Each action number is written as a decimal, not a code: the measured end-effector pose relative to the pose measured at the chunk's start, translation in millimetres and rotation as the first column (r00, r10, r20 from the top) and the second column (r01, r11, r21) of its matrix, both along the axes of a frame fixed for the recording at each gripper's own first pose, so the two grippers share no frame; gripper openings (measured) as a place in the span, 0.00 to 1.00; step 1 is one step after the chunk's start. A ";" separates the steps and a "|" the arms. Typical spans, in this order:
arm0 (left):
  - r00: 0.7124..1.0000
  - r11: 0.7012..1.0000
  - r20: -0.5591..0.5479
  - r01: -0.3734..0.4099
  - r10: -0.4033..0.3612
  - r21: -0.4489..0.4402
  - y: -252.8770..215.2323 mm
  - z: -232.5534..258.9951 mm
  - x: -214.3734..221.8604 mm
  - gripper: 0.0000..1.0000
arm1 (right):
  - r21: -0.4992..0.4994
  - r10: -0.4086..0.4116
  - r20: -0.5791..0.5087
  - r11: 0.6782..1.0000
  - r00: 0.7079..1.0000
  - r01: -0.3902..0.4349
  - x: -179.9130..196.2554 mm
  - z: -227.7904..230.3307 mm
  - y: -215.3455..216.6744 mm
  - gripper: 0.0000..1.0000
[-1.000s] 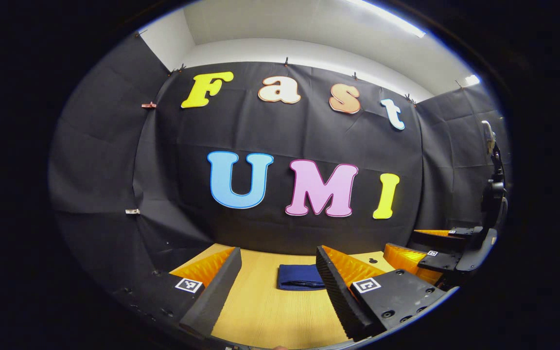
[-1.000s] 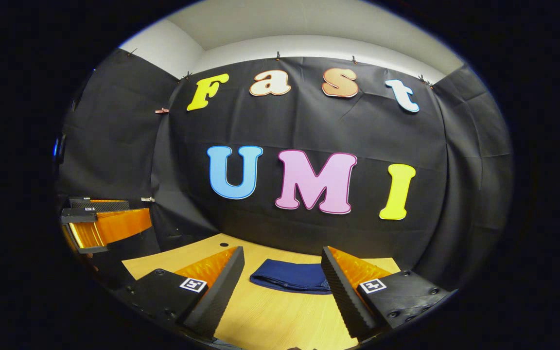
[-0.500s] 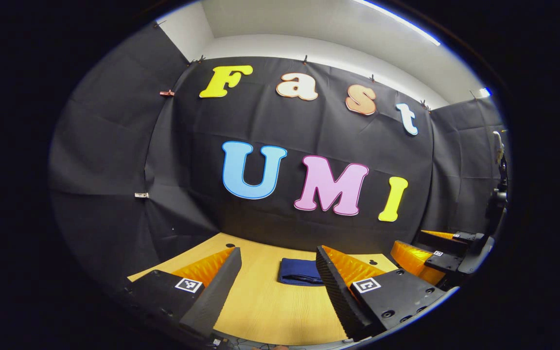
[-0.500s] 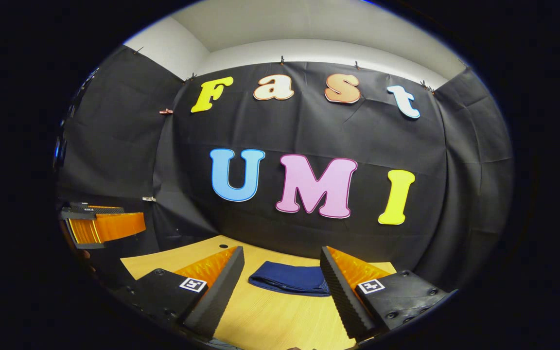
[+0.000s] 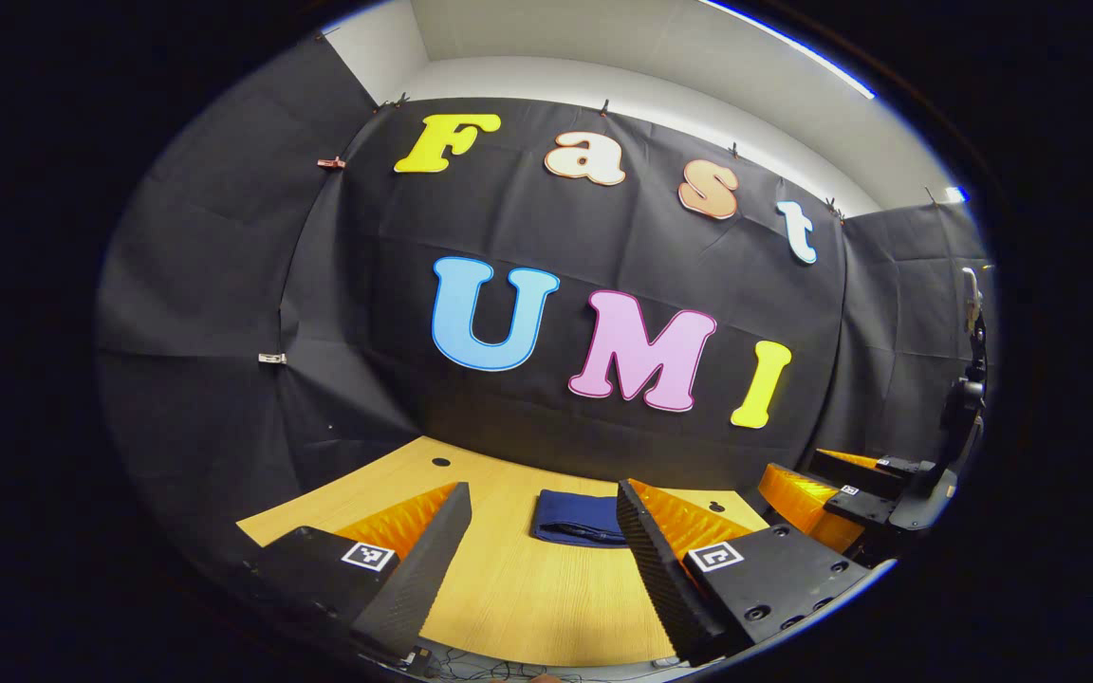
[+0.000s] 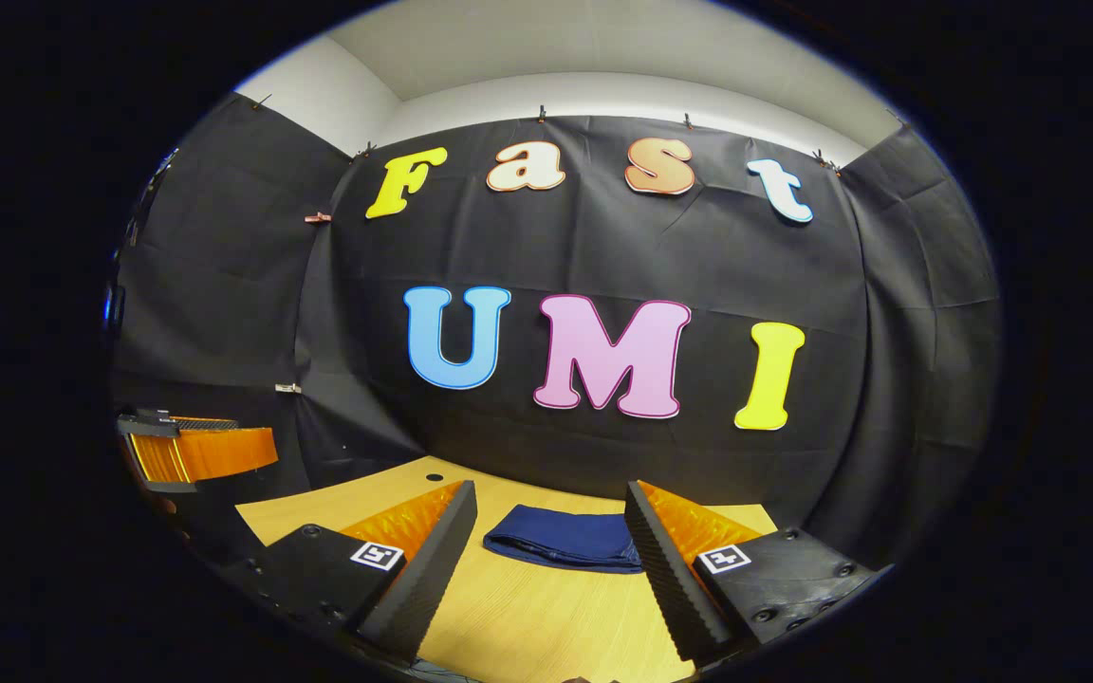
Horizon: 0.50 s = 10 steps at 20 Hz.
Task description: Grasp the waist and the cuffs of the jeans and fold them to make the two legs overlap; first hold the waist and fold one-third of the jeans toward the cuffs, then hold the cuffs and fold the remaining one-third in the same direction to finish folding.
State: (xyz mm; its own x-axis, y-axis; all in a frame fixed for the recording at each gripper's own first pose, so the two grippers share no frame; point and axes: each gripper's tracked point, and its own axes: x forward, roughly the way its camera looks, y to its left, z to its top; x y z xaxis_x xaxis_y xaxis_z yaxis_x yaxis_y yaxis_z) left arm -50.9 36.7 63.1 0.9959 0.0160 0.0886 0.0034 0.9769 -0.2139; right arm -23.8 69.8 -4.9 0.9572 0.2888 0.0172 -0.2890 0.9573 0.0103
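The jeans (image 5: pixel 577 517) lie as a compact dark blue folded bundle on the wooden table (image 5: pixel 509 607), near the back wall. In the left gripper view my left gripper (image 5: pixel 543 487) hovers open above the table, short of the bundle, with nothing between its fingers. My right gripper (image 5: pixel 850 484) shows farther off at the right edge. In the right gripper view the jeans (image 6: pixel 561 538) rest just beyond the right gripper (image 6: pixel 550 486), which is open and holds nothing. The left gripper (image 6: pixel 195 451) hangs in the air at the far left.
Black cloth walls close the booth behind and on both sides of the table (image 6: pixel 527 626). A small dark hole (image 5: pixel 441 462) marks the tabletop at the back left. Cables lie at the table's near edge (image 5: pixel 471 669).
The left gripper has drawn back and tilted, so the jeans look smaller and the table's near edge shows. The right gripper has hardly moved. Both stay open.
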 end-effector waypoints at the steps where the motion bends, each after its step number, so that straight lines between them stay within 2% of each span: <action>1: 1.000 1.000 0.003 0.004 -0.004 0.005 -1.1 1.2 -0.5 0.96 | 0.000 0.000 -0.004 1.000 1.000 0.000 -0.8 -0.3 0.2 0.96; 10: 0.999 0.998 0.010 0.030 -0.031 0.049 -7.8 6.0 5.7 0.96 | 0.002 -0.020 -0.005 1.000 1.000 0.020 -4.7 7.6 -3.9 0.96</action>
